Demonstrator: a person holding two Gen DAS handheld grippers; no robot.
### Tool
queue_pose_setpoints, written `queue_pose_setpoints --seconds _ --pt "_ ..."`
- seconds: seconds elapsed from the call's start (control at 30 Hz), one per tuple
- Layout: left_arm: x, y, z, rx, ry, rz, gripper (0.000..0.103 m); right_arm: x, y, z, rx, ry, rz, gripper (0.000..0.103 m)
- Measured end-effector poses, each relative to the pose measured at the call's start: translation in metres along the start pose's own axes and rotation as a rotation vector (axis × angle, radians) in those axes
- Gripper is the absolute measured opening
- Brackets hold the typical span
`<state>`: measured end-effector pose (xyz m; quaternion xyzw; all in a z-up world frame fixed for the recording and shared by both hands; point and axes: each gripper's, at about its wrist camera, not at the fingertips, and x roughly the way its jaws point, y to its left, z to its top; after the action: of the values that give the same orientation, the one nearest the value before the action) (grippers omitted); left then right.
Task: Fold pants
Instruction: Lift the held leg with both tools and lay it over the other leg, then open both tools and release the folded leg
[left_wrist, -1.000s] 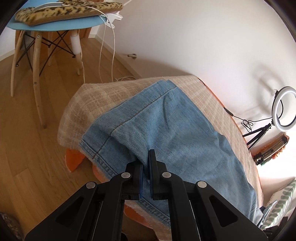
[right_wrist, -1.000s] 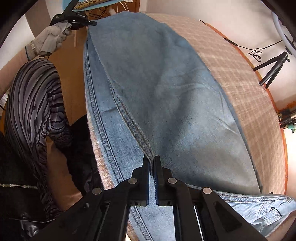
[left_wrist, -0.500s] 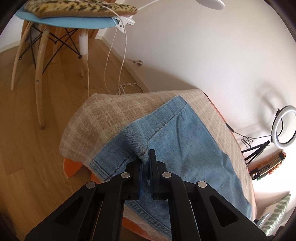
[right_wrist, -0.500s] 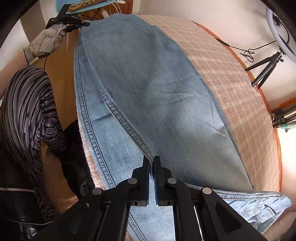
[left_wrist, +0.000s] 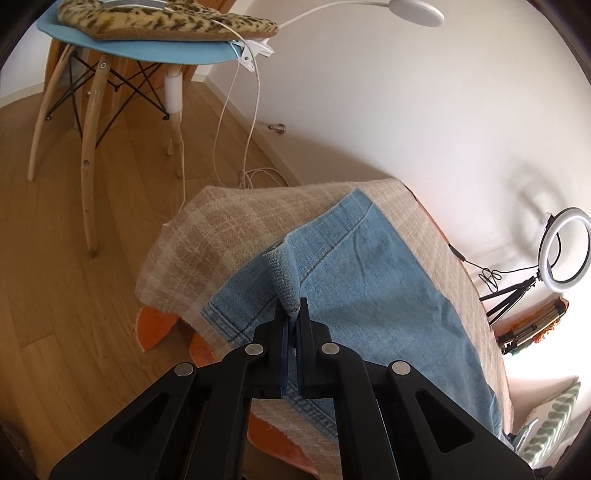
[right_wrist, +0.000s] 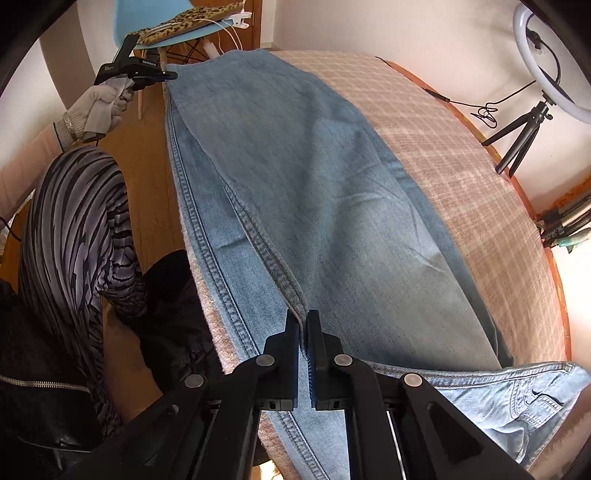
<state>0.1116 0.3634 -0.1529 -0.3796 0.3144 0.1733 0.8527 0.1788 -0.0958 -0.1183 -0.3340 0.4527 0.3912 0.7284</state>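
Observation:
Light blue jeans (right_wrist: 314, 192) lie lengthwise on a table under a beige checked cloth (right_wrist: 443, 155), one leg over the other. My left gripper (left_wrist: 293, 314) is shut on the hem end of the jeans (left_wrist: 369, 295), pinching a small raised peak of denim. From the right wrist view the same left gripper (right_wrist: 162, 75) shows at the far hem, in a gloved hand (right_wrist: 99, 107). My right gripper (right_wrist: 303, 317) is shut on the thick inseam (right_wrist: 273, 258) near the crotch. The waistband with a pocket (right_wrist: 517, 402) hangs at the lower right.
A blue chair (left_wrist: 140, 48) with a leopard-print cushion (left_wrist: 166, 22) stands on the wooden floor beyond the table end, with white cables hanging from it. A ring light on a tripod (left_wrist: 561, 254) stands by the wall. The person's striped leg (right_wrist: 74, 236) is beside the table.
The left gripper has drawn the hem end back along the table, baring more checked cloth and lifting a peak of denim. The right gripper has risen a little, still pinching the inseam.

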Motion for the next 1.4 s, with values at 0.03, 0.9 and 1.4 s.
queue_pose_setpoints --seconds 0.03,0.9,1.4 --pt "-0.004 -0.002 0.002 0.004 -0.009 -0.003 0.002 -0.006 -0.003 0.001 0.016 -0.018 -0.001 0.001" --pt "-0.015 -0.020 0.014 0.163 0.078 0.084 0.012 0.015 0.007 -0.032 0.157 -0.064 0.016 0.030" --pt "-0.001 -0.247 0.003 0.628 0.243 -0.185 0.037 -0.066 -0.037 -0.106 0.594 -0.296 -0.167 0.042"
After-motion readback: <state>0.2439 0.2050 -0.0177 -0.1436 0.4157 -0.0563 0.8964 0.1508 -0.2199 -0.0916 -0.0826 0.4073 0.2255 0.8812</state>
